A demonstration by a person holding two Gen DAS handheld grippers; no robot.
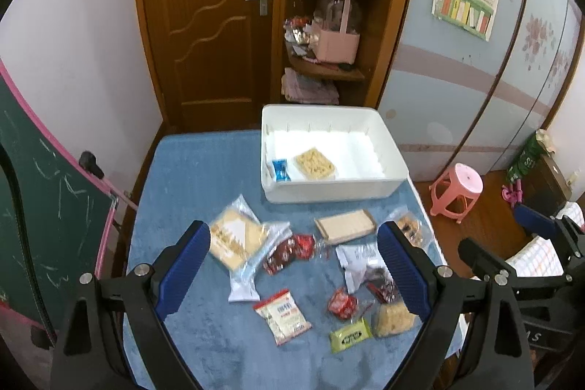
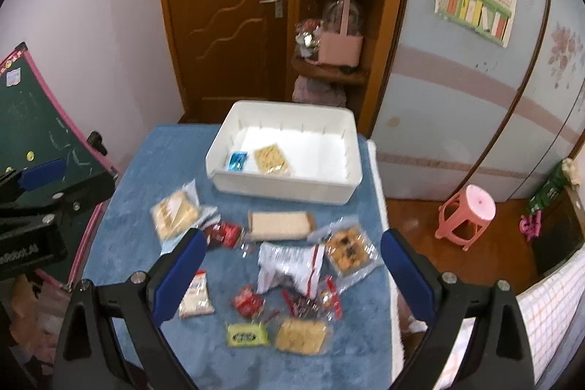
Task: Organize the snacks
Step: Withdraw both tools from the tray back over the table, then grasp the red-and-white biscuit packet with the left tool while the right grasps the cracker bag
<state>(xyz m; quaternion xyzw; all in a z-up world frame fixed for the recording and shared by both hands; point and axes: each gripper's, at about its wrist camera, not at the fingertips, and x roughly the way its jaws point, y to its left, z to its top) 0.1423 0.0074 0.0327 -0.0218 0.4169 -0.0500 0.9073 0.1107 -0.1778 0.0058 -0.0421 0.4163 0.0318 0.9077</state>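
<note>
**Loose snack packets wait short of the white bin**

While both grippers hover with jaws wide and empty, left gripper (image 1: 294,265) and right gripper (image 2: 292,271), the snacks lie scattered on the plush blue cloth (image 1: 204,170). From the left: a crinkly clear cracker pack (image 1: 234,238), light and slippery (best pinched at a sealed edge), then a stiff wafer block (image 1: 345,225), likely brittle. Beyond sits the rigid white bin (image 1: 329,192), holding two packets.

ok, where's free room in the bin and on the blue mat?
The bin's right half is bare, right of the noodle block. The mat's far-left strip, left of the bin, is free too. Packets crowd the near middle around the wafer pack.
</note>
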